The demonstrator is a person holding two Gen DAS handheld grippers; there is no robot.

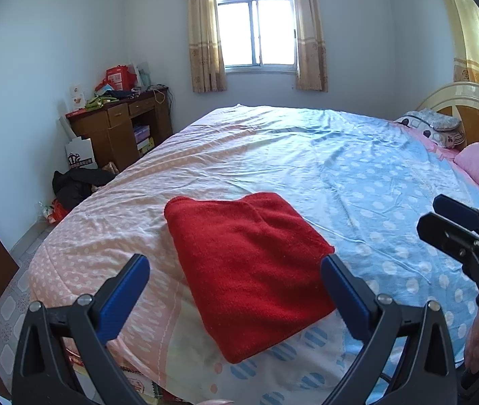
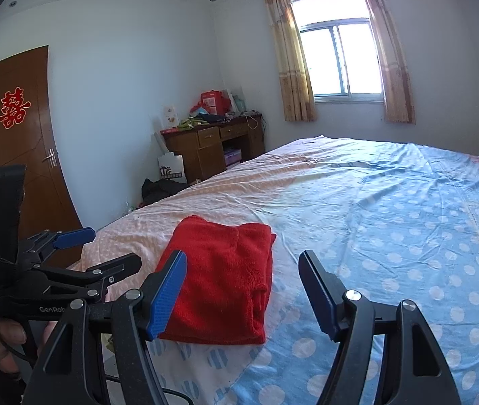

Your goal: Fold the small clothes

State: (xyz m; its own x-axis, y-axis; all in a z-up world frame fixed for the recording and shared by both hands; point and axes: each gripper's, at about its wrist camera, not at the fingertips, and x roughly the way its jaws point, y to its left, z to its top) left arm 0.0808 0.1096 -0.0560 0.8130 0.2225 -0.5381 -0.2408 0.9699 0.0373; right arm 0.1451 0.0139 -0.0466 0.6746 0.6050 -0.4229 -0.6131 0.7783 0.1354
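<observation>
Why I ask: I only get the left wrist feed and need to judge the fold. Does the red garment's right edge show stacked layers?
Observer: Yes. In the right wrist view the red garment shows several folded layers stacked along its right edge, lying on the bed.
Operator: Is the right gripper holding any of it?
Observer: No. The right gripper has its jaws wide open, and its pads press on nothing.
Operator: How does my left gripper look from outside?
Observer: The left gripper is open, off to the garment's left and clear of it in that view.
</observation>
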